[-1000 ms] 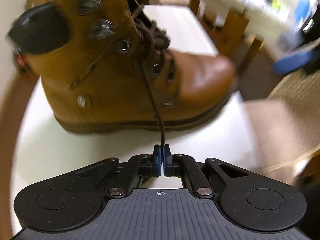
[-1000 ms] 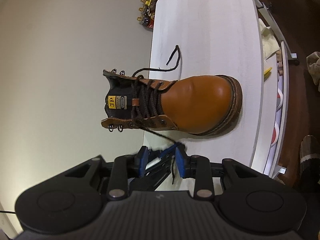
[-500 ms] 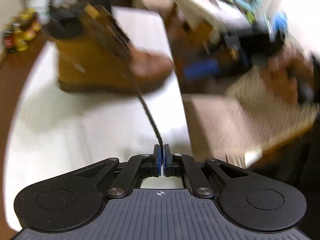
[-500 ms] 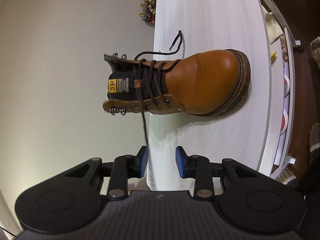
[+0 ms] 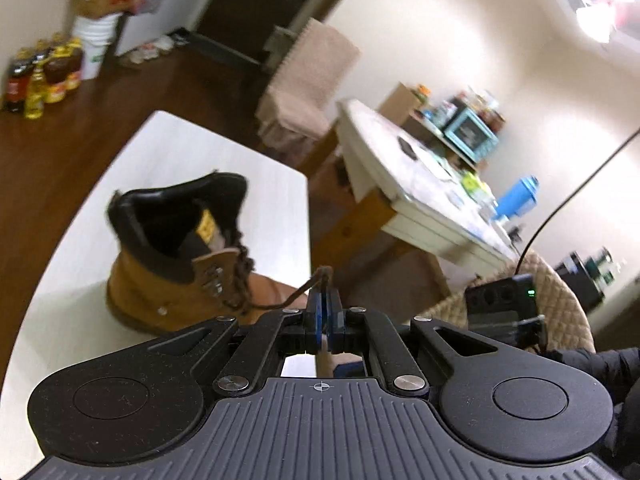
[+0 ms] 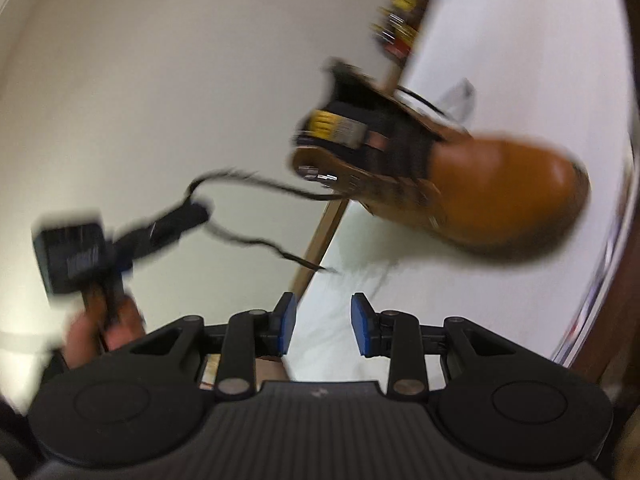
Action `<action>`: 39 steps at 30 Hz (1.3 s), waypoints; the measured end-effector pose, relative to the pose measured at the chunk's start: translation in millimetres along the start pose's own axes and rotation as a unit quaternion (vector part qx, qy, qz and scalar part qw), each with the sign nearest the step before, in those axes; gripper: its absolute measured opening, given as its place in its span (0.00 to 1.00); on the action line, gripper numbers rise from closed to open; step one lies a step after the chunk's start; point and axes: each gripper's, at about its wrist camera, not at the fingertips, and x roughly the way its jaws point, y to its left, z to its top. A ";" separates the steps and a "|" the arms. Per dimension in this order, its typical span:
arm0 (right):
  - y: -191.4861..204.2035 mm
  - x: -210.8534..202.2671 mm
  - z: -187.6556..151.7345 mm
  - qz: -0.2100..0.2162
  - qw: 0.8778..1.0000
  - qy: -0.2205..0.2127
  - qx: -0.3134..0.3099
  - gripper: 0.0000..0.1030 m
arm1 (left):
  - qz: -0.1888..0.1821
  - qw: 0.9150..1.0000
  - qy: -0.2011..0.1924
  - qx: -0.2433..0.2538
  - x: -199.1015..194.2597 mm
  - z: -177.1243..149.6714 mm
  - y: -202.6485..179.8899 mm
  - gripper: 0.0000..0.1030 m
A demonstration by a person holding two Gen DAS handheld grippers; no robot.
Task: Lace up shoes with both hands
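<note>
Lace (image 5: 296,295) in left gripper (image 5: 323,312)

Black ribbed tongs (image 6: 323,330), blue pads (image 6: 289,322), possibly dark sleeve (image 5: 612,364)

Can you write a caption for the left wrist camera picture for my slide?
Left gripper pinches the brown lace of a tan boot standing on the white table.

Tan boot (image 5: 160,288) with black collar, dark brown lace (image 5: 288,300), white table (image 5: 180,152), blue-padded tongs (image 5: 324,312).
</note>
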 end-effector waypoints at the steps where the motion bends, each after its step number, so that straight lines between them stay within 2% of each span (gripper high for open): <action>1: 8.4 0.3 1.1 -0.010 0.999 -0.001 -0.031 0.33 | -0.004 1.000 0.011 0.005 3.0 4.3 -0.4 0.02; 4: 33.7 2.7 4.6 -0.034 0.992 -0.007 -0.119 0.33 | -0.010 0.999 0.030 0.023 7.1 11.7 -4.1 0.02; 10: 49.6 13.9 8.5 -0.060 0.982 -0.017 -0.176 0.33 | -0.013 0.996 0.055 0.064 8.8 20.0 -14.1 0.02; 14: 53.1 29.1 10.3 -0.085 0.972 -0.012 -0.218 0.33 | -0.015 0.995 0.061 0.073 9.1 25.3 -18.8 0.02; 20: 51.4 38.7 11.5 -0.088 0.969 -0.016 -0.230 0.32 | -0.015 0.993 0.074 0.088 14.1 26.6 -26.1 0.02; 22: 51.9 40.1 9.8 -0.090 0.968 -0.017 -0.234 0.25 | -0.015 0.993 0.075 0.089 14.9 26.3 -27.2 0.02; 24: 49.6 41.1 9.5 -0.092 0.971 -0.014 -0.221 0.22 | -0.016 0.993 0.076 0.091 15.7 26.0 -28.3 0.02; 28: 46.0 41.4 5.9 -0.113 0.971 -0.015 -0.210 0.22 | -0.021 0.992 0.078 0.094 16.4 27.1 -31.0 0.02; 33: 47.8 44.1 2.9 -0.122 0.965 -0.013 -0.231 0.22 | -0.027 0.992 0.081 0.099 17.1 28.6 -34.6 0.02; 35: 48.8 45.9 1.1 -0.125 0.963 -0.012 -0.239 0.04 | -0.028 0.991 0.082 0.101 17.8 29.1 -35.6 0.02; 36: 49.0 46.3 0.8 -0.126 0.963 -0.011 -0.238 0.04 | -0.029 0.991 0.083 0.100 18.6 29.6 -35.8 0.02; 39: 39.2 40.5 5.6 -0.081 0.983 -0.008 -0.164 0.03 | -0.031 0.991 0.082 0.104 27.2 32.4 -39.3 0.02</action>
